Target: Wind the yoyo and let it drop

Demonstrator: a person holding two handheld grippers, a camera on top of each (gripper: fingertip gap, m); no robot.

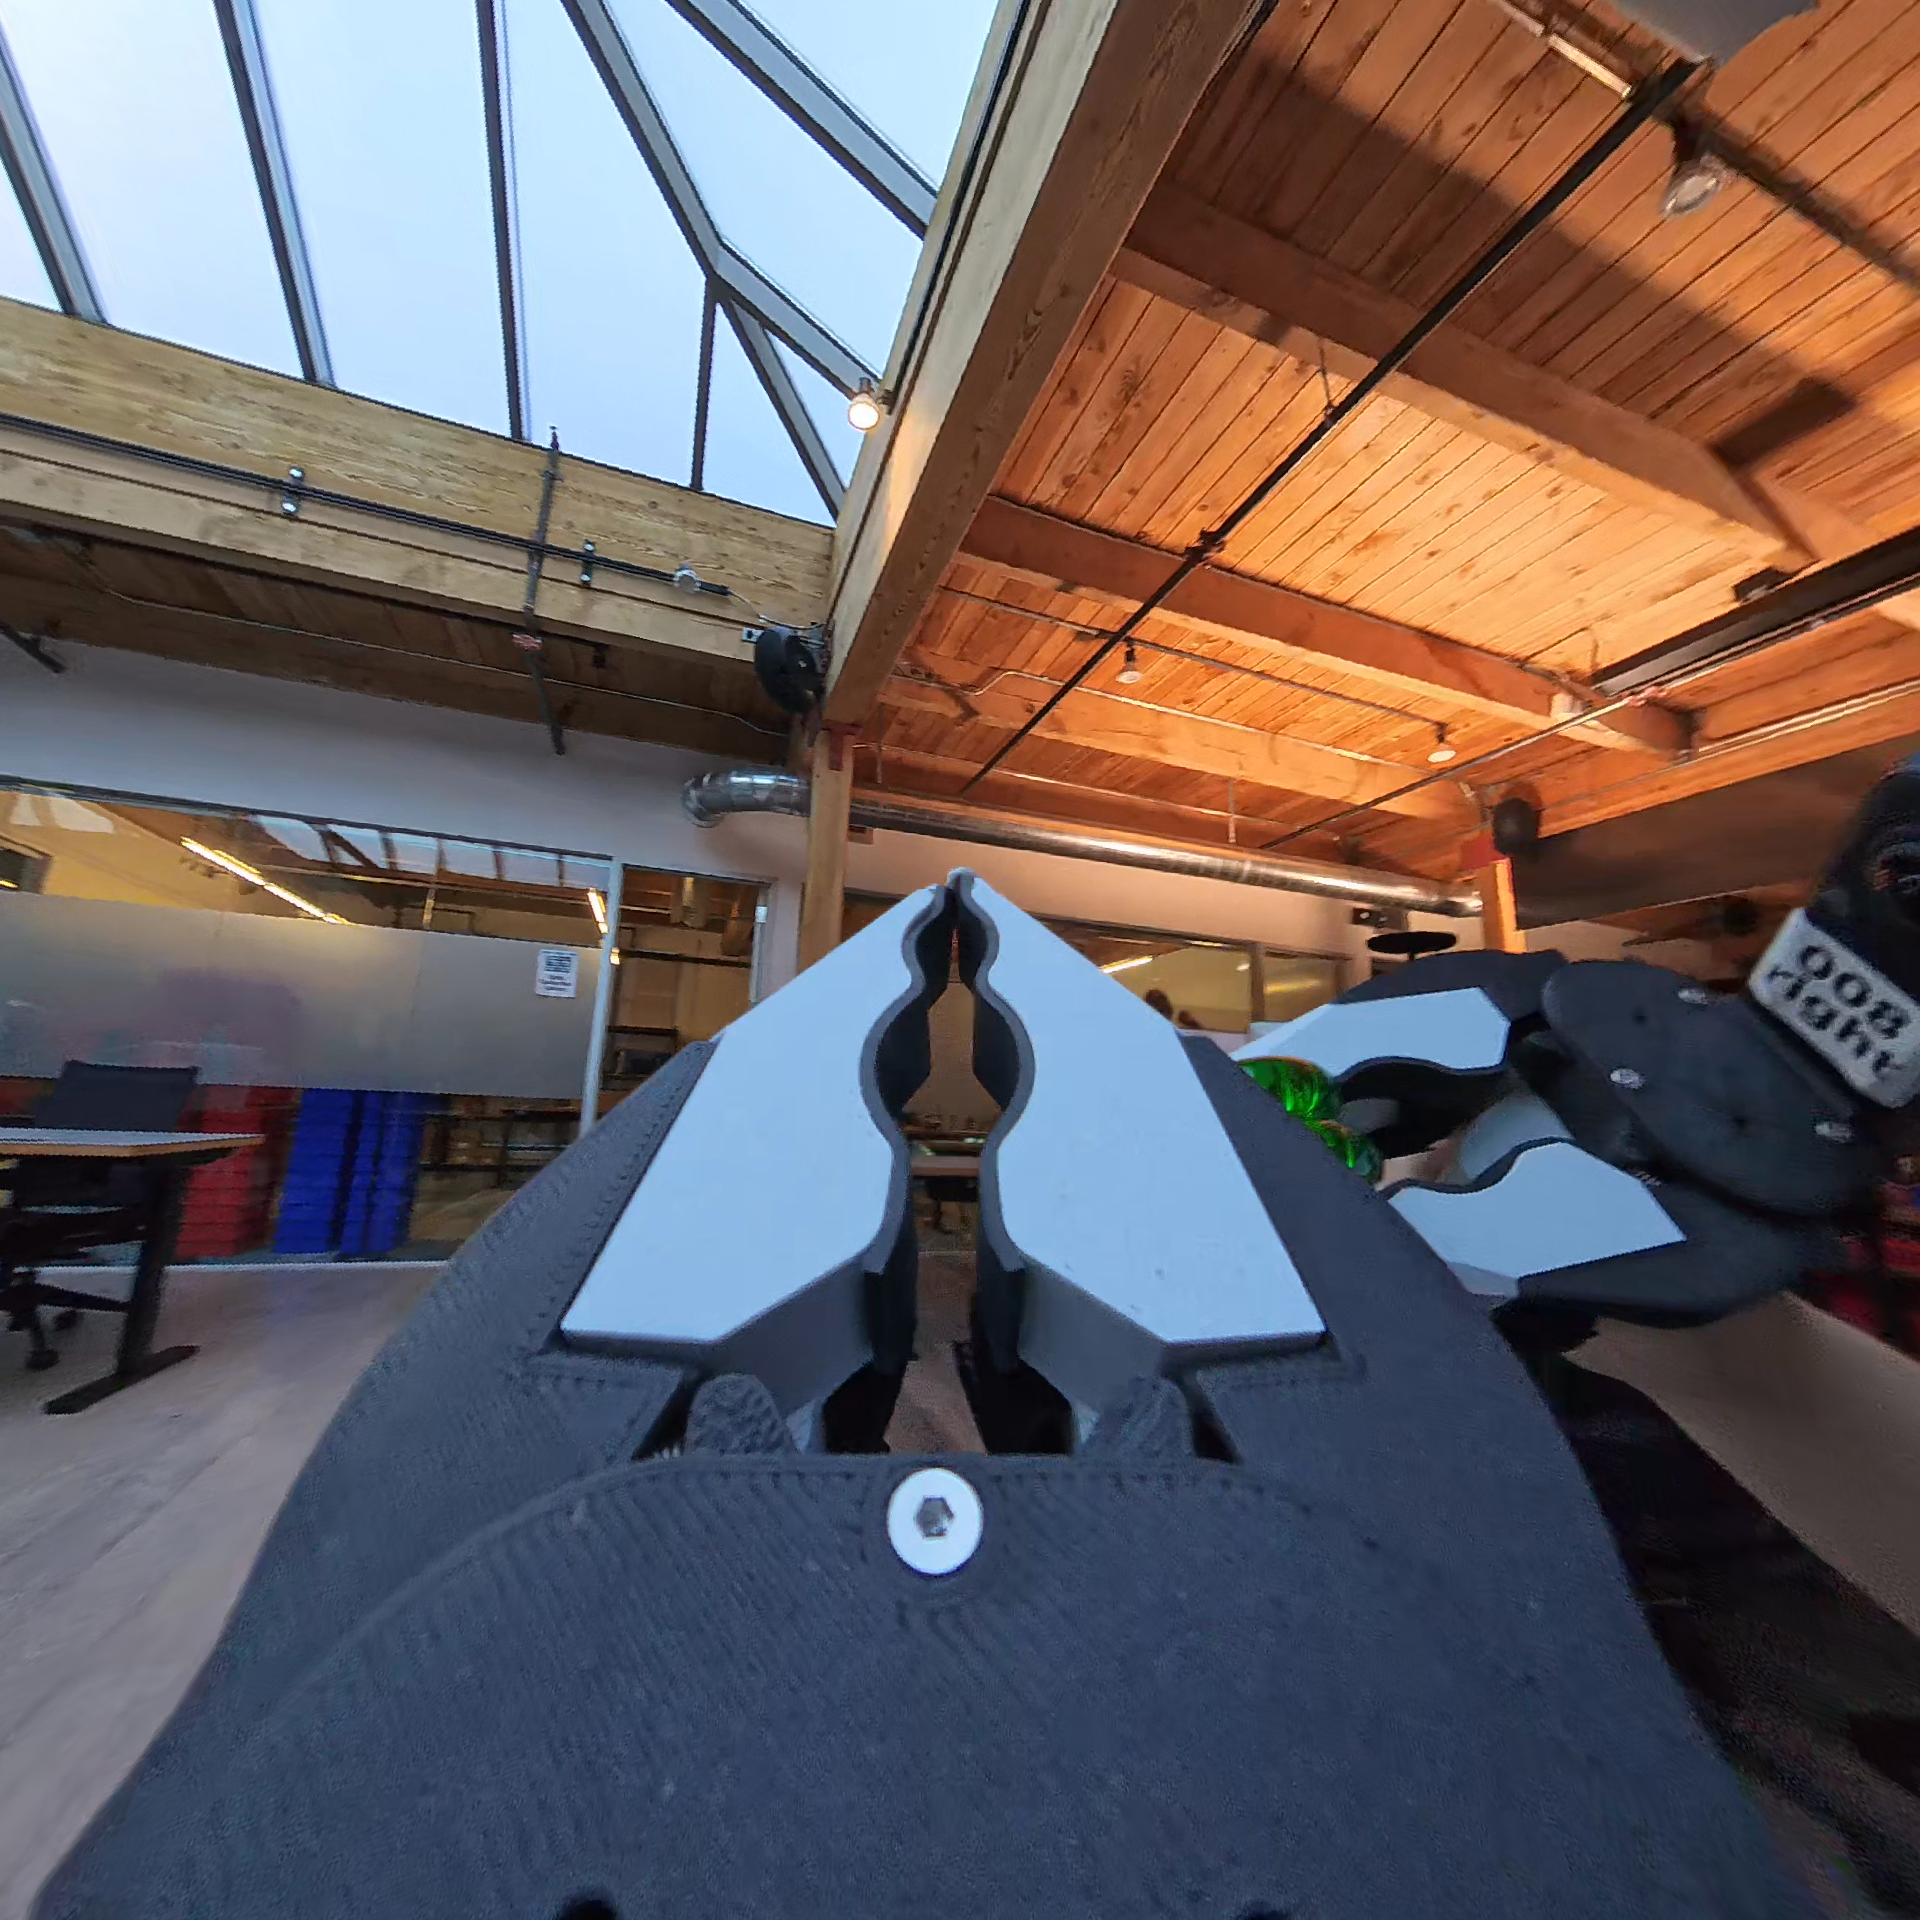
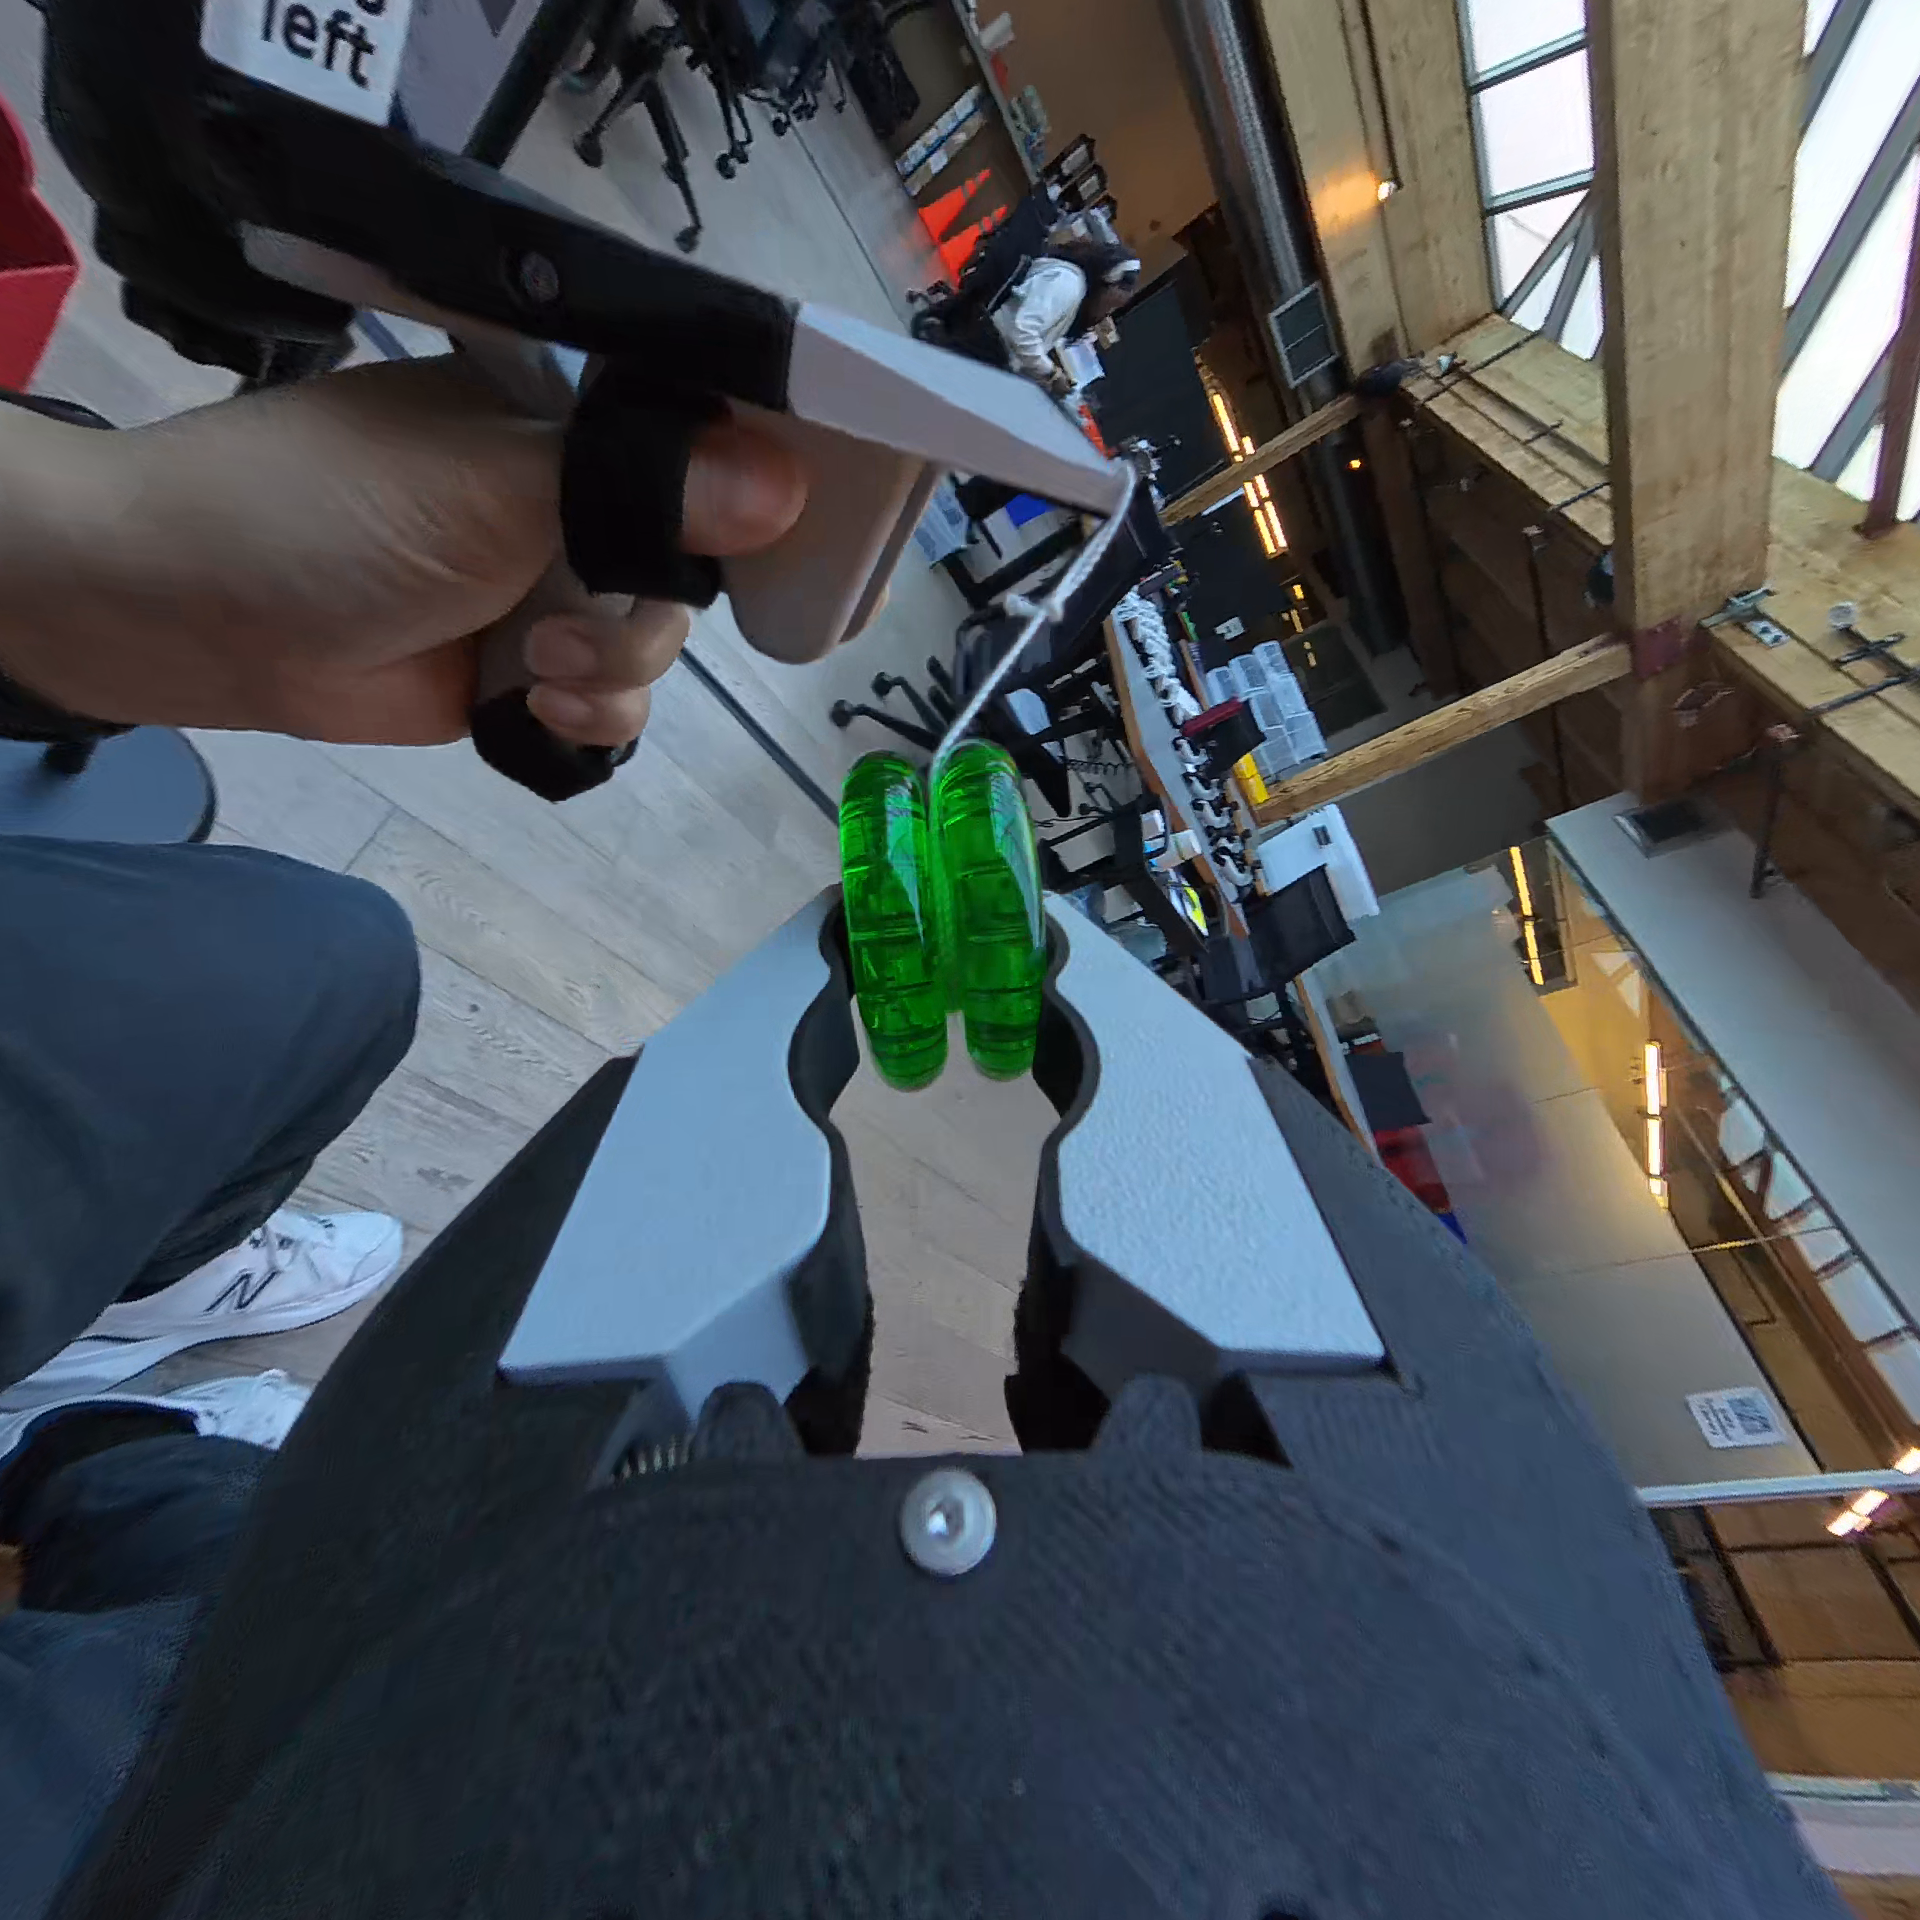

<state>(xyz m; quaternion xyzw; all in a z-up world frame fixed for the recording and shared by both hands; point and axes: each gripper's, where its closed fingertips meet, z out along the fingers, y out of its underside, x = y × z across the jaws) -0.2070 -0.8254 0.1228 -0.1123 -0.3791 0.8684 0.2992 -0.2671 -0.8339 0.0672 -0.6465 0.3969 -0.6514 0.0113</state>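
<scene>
Tongs first, left wrist view: my left tongs (image 1: pixel 958 902) point up toward the skylight (image 1: pixel 416 187) with their tips pressed together; the string cannot be made out here. At the right edge the right tongs (image 1: pixel 1340 1117) reach in, with the green yoyo (image 1: pixel 1311 1103) between their fingers. A tabletop (image 1: pixel 114 1143) with a chair stands well apart at the left, clear of the work.

Right wrist view: my right tongs (image 2: pixel 940 956) are clamped on the yoyo (image 2: pixel 940 914), one finger against each outer face, so the groove faces forward. The white string (image 2: pixel 1023 623) rises from the groove to the tip of the left tongs (image 2: pixel 1122 486), where it is pinched. A hand (image 2: pixel 343 561) grips that tool's handle. The string looks short and nearly taut, so I judge the winding almost done.

To finish well, I keep the string centred in the groove and under light tension, then release only the right tongs while the left keeps its pinch. A knee (image 2: pixel 187 1039) and white shoe (image 2: pixel 260 1288) sit below left; the drop path should stay clear of them.
</scene>
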